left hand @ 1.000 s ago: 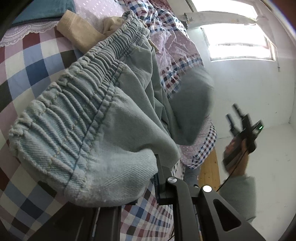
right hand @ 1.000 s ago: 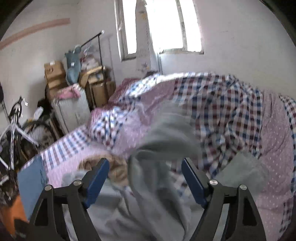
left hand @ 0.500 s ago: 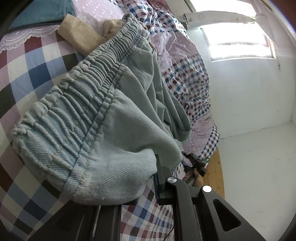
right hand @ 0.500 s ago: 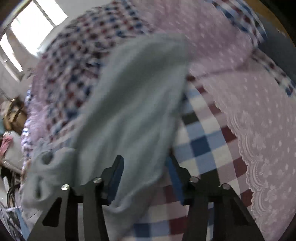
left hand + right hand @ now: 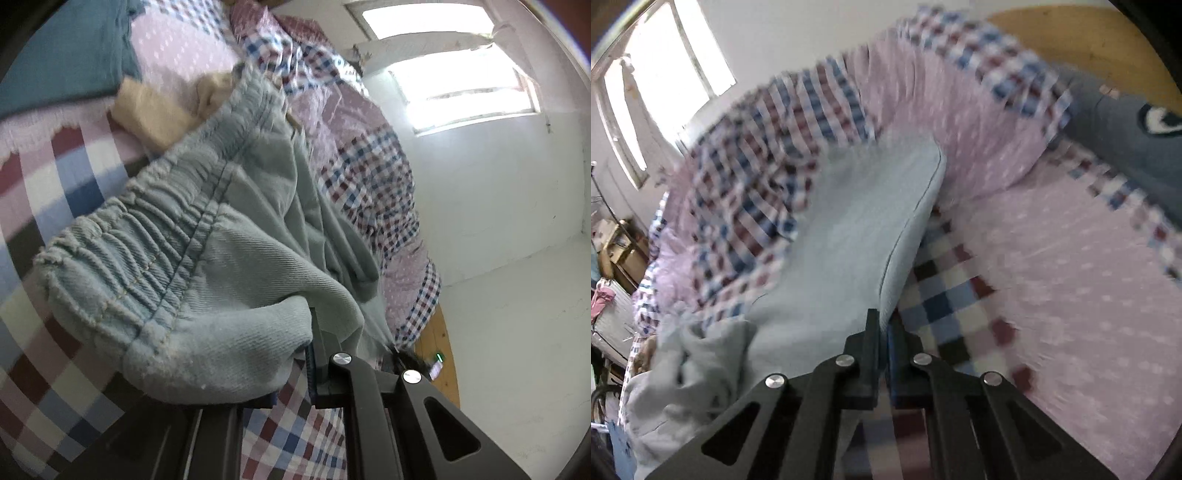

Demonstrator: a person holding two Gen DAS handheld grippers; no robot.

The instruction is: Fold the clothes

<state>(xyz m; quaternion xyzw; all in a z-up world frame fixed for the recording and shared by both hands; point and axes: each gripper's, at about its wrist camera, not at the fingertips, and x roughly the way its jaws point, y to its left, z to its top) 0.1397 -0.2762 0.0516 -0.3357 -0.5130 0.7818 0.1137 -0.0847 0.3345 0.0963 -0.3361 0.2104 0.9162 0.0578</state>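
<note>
A pair of pale blue denim trousers (image 5: 229, 236) with a gathered elastic waistband lies across the checked bedspread (image 5: 44, 173). In the left wrist view my left gripper (image 5: 295, 354) is shut on the waistband end, and the bunched denim hides its left finger. In the right wrist view the trousers' leg (image 5: 857, 236) stretches away over the bed, its hem edge pinched between the pads of my right gripper (image 5: 884, 328), which is shut on it. The rest of the trousers (image 5: 687, 369) lies crumpled at the lower left.
A beige garment (image 5: 155, 114) and a teal folded cloth (image 5: 62, 55) lie beyond the waistband. A rumpled checked and pink dotted quilt (image 5: 750, 177) is heaped along the bed. A grey-blue plush item (image 5: 1134, 144) sits at the right. White wall, windows and wooden floor (image 5: 439, 350) surround the bed.
My right gripper came down from facing the room onto the trousers' leg and shut on its hem edge. The left gripper kept its hold on the waistband and shifted slightly.
</note>
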